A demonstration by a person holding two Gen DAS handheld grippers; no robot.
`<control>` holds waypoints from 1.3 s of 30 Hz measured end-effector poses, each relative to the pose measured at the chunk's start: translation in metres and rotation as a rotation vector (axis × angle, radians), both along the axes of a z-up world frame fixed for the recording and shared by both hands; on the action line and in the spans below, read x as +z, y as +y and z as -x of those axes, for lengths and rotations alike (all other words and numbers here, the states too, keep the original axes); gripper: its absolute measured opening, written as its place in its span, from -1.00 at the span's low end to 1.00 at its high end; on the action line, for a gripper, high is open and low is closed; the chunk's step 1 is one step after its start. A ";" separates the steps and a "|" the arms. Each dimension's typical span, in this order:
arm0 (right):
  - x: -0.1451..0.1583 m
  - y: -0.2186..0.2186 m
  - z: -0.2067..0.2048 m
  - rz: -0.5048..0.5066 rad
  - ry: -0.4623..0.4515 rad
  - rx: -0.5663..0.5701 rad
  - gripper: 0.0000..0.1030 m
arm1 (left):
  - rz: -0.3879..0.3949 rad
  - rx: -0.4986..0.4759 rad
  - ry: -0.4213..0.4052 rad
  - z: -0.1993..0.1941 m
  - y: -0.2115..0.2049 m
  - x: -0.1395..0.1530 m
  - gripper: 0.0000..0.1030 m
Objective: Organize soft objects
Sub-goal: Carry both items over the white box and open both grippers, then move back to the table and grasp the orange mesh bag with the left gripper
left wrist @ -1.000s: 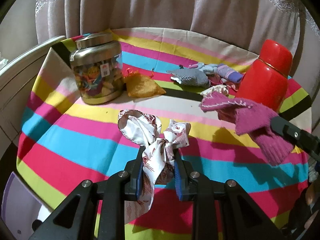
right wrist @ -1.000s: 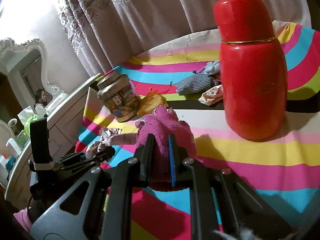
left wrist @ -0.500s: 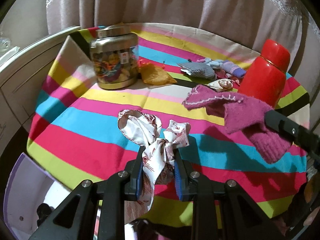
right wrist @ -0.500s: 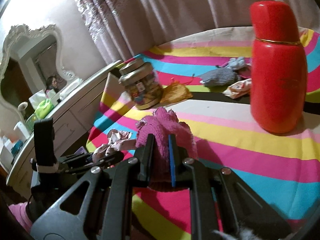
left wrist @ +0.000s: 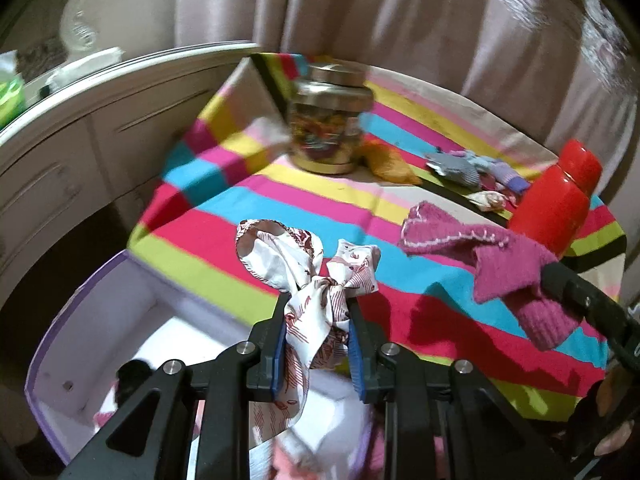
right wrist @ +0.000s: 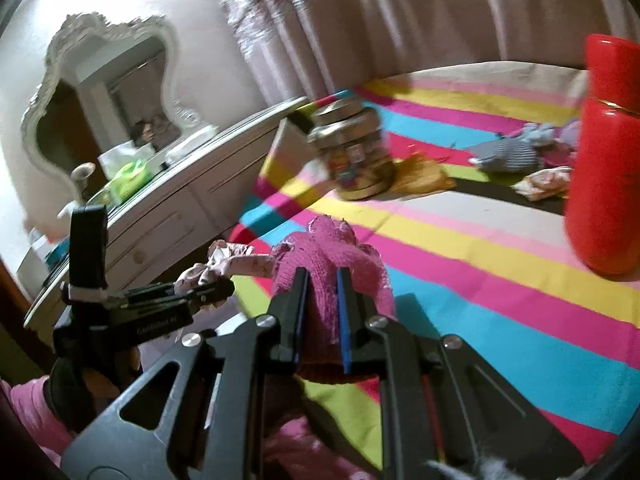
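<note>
My left gripper (left wrist: 318,344) is shut on a white cloth with a red print (left wrist: 310,276), held in the air above the near edge of the striped table and over an open purple-rimmed white box (left wrist: 76,320). My right gripper (right wrist: 322,316) is shut on a magenta knitted sock (right wrist: 328,252), which also shows at the right of the left wrist view as the magenta sock (left wrist: 504,260). The left gripper (right wrist: 208,292) with its cloth appears left of the sock in the right wrist view. More soft items (left wrist: 468,168) lie at the table's far side.
A glass jar with a metal lid (left wrist: 326,120) and an orange pouch (left wrist: 390,162) stand at the back of the striped tablecloth (left wrist: 280,200). A red flask (left wrist: 556,200) stands right. A white dresser (left wrist: 60,160) with a mirror (right wrist: 104,96) is left. A person's hand (left wrist: 612,444) holds the right tool.
Both grippers have swung left and back toward the table's near edge with their cloth and sock. The purple-rimmed box has come into view under the left gripper.
</note>
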State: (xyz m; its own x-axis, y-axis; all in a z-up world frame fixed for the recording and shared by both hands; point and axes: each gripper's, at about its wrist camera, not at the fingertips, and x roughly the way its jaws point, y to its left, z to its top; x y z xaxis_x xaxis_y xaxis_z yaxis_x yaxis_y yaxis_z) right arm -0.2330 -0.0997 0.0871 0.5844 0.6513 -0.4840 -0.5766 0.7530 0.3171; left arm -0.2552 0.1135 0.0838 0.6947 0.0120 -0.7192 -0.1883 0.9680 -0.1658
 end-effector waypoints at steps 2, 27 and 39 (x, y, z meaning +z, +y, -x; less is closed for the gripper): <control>-0.001 0.015 0.008 0.015 -0.009 0.051 -0.67 | 0.001 0.039 -0.003 0.010 0.012 -0.001 -0.48; -0.029 0.088 0.018 -0.016 0.124 0.327 0.23 | -0.153 0.587 0.035 0.063 0.117 -0.023 0.36; -0.043 -0.020 -0.038 0.114 0.104 -0.233 0.23 | -0.096 -0.161 -0.016 -0.127 -0.063 -0.017 0.70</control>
